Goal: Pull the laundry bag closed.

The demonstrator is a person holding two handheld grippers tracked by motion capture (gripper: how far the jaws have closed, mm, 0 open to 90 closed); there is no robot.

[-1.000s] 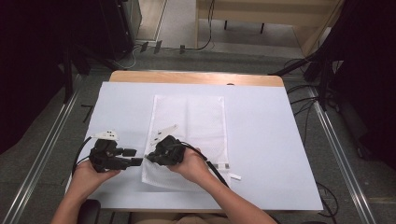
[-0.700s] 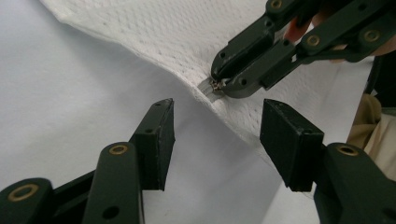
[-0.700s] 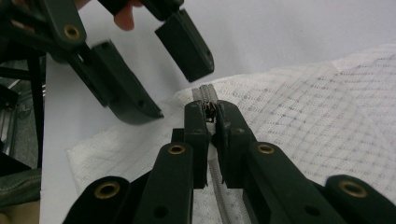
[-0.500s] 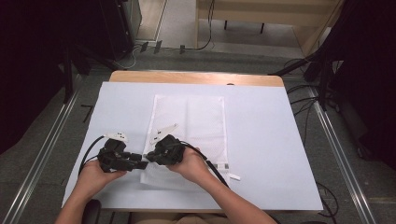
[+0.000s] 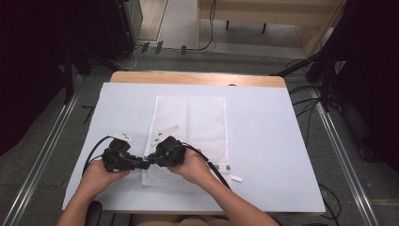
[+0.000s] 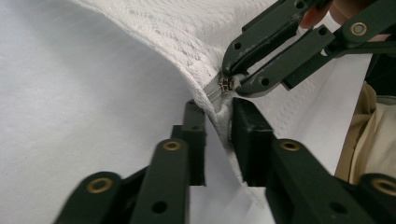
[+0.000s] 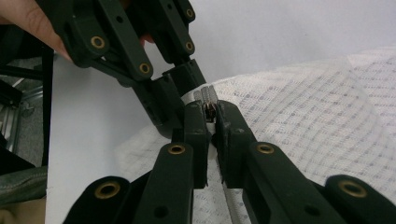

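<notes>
Mesh laundry bag (image 5: 190, 136), white and flat, lies lengthwise on the white table cover (image 5: 263, 141), and its near left corner is lifted between the two grippers. At that corner, in the right gripper view, the right gripper (image 7: 211, 122) has its jaws drawn almost together on the small metal zipper pull (image 7: 208, 111), clamping it at the tips. Just beside it, the left gripper (image 6: 215, 122) straddles the bag's raised zipper edge (image 6: 214, 93); its jaws have just been closing and stand narrow, the right-hand pad against the fabric fold, though I cannot tell whether the other pad presses it too. In the high view the two black tools meet tip to tip near the table's front left, each in one of the person's hands, cables trailing back. Farther along the bag, two white tags (image 5: 165, 130) rest on the mesh. Beyond, the bag's far end lies near the wooden table edge (image 5: 197, 78).
</notes>
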